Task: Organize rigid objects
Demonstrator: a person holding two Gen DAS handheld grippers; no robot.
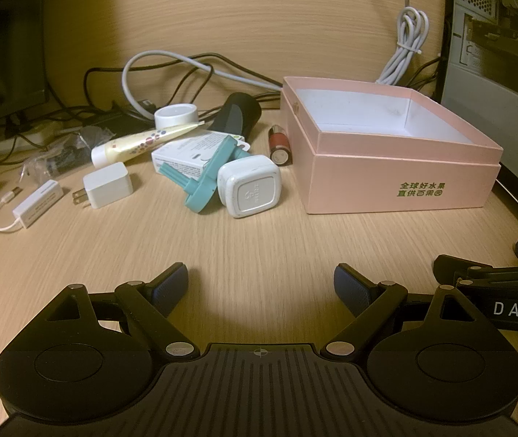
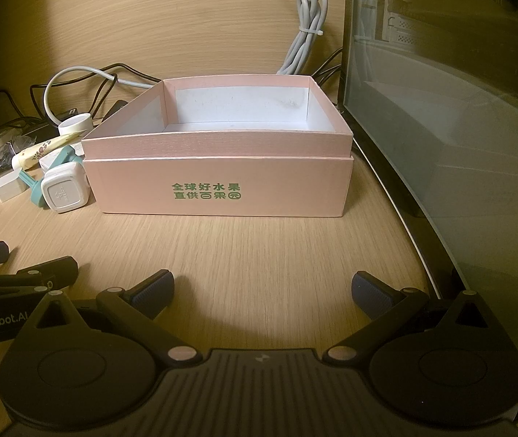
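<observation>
My left gripper hangs low over the wooden desk, jaws spread wide, nothing between them. Landmark — the pink box, open-topped, white inside. Just left of it lies a red battery; further left, a white square device leans on a teal clip. Well left of the box — a white plug adapter.

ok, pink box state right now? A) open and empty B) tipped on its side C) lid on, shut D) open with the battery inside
A: the pink box stands upright and open with a bare white interior, while the battery lies on the table outside it, with the other clutter; both the left gripper and right gripper are open and hold nothing.
</observation>
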